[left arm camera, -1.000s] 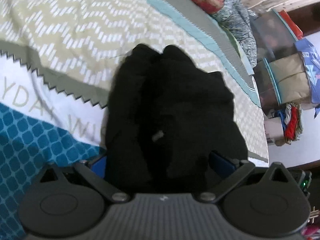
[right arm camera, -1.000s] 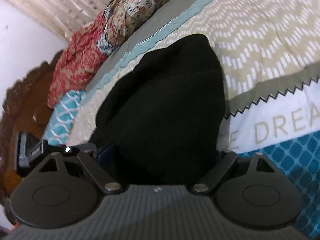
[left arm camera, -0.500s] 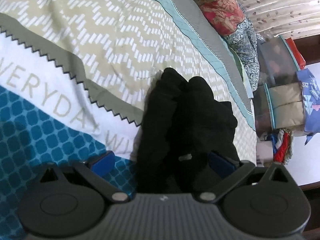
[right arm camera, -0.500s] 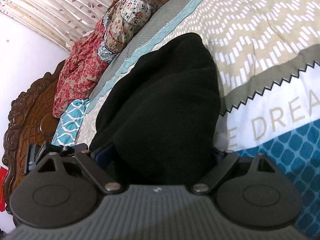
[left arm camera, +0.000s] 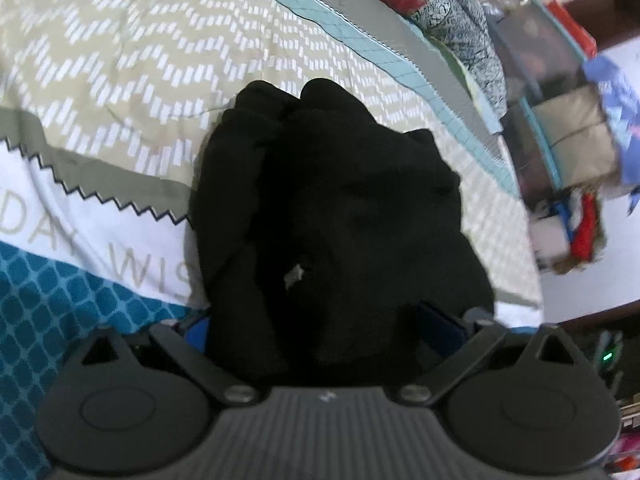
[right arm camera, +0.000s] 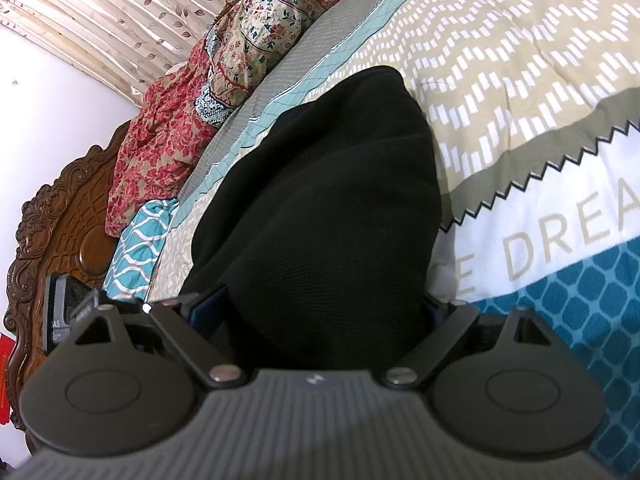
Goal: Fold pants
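Observation:
The black pants (left arm camera: 340, 200) lie bunched in a thick bundle on the patterned bedspread (left arm camera: 120, 60). My left gripper (left arm camera: 320, 320) straddles the bundle's near end. Its jaws stand wide and are closing, and the cloth fills the gap from one blue pad (left arm camera: 198, 328) to the other; only a strip of each pad shows. In the right wrist view the pants (right arm camera: 328, 200) bulge out from between the fingers of my right gripper (right arm camera: 326, 308). The cloth is pinched narrower at those jaws and hides the pads almost wholly.
Floral pillows (right arm camera: 240, 52) and a carved wooden headboard (right arm camera: 48, 220) lie past the bundle on one side. Storage boxes and bags (left arm camera: 568, 140) stand beside the bed's far edge. Bare bedspread (right arm camera: 540, 80) spreads to the side of the pants.
Half a second ago my left gripper sat off to one side with its left pad bare over the bedspread. Now it is centred on the bundle again. The right gripper has hardly moved.

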A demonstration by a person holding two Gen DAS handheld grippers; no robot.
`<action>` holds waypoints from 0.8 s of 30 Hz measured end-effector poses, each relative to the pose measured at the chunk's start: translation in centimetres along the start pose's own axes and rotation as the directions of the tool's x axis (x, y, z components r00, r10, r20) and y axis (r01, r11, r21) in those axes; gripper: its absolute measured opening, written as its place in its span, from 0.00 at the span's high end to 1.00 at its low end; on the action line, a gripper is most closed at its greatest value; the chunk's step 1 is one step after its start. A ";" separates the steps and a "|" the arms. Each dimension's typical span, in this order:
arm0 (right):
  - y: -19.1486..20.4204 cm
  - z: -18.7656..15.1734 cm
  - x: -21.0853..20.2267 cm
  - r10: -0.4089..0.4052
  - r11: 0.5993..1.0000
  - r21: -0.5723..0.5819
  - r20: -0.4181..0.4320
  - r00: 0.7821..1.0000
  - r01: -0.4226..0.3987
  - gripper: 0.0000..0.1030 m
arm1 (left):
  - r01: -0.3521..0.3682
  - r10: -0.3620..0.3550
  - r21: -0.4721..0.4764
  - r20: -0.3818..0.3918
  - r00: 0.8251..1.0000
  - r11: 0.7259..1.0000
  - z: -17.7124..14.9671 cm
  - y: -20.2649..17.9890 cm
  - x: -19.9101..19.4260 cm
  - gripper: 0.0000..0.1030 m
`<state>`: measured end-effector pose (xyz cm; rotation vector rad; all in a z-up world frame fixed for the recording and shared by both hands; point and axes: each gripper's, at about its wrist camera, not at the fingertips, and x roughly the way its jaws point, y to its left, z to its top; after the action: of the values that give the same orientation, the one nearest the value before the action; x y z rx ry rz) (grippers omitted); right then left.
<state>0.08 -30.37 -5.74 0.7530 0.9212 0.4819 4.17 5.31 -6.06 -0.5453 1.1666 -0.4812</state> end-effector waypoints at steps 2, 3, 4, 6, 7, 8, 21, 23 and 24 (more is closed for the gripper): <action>-0.2 0.2 0.0 0.004 1.000 0.021 -0.005 1.000 -0.003 0.09 | -0.018 0.018 0.019 0.008 1.000 1.000 -0.2 -0.3 -0.2 0.08; -0.2 0.3 -0.1 0.005 0.999 0.033 -0.007 1.000 -0.004 0.09 | -0.023 0.023 0.024 0.011 1.000 0.999 -0.4 -0.1 -0.3 0.09; -0.3 0.4 -0.2 0.004 0.999 0.042 -0.007 1.000 -0.004 0.09 | -0.026 0.025 0.025 0.014 1.000 0.999 -0.4 -0.2 -0.3 0.09; -0.3 0.6 -0.3 -0.007 0.998 0.055 -0.005 1.000 0.007 0.09 | -0.030 0.029 0.025 0.019 0.999 0.999 -0.5 -0.5 -0.3 0.08; 0.0 0.6 -0.5 -0.025 0.998 0.050 0.008 1.000 0.024 0.09 | -0.032 0.032 0.026 0.019 0.999 0.999 -0.5 -0.5 -0.3 0.07; 0.3 0.5 -0.8 -0.047 0.998 0.031 0.029 0.998 0.046 0.09 | -0.034 0.033 0.027 0.018 0.999 0.999 -0.6 -0.3 -0.3 0.06; 0.3 0.1 0.2 -0.087 0.996 -0.028 0.047 0.995 0.089 0.08 | -0.058 0.057 0.063 0.028 0.998 0.996 -1.1 -0.9 0.3 0.00; 0.3 0.0 0.1 -0.079 0.996 -0.022 0.055 0.995 0.081 0.07 | -0.055 0.054 0.060 0.026 0.998 0.997 -1.0 -0.8 0.3 0.00; 0.3 -0.1 0.0 -0.075 0.997 -0.015 0.061 0.995 0.077 0.07 | -0.056 0.055 0.059 0.025 0.998 0.997 -1.0 -0.8 0.3 0.00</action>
<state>-0.02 -30.13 -5.60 0.7103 0.8851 0.3980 3.26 4.35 -6.04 -0.4643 1.1382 -0.4595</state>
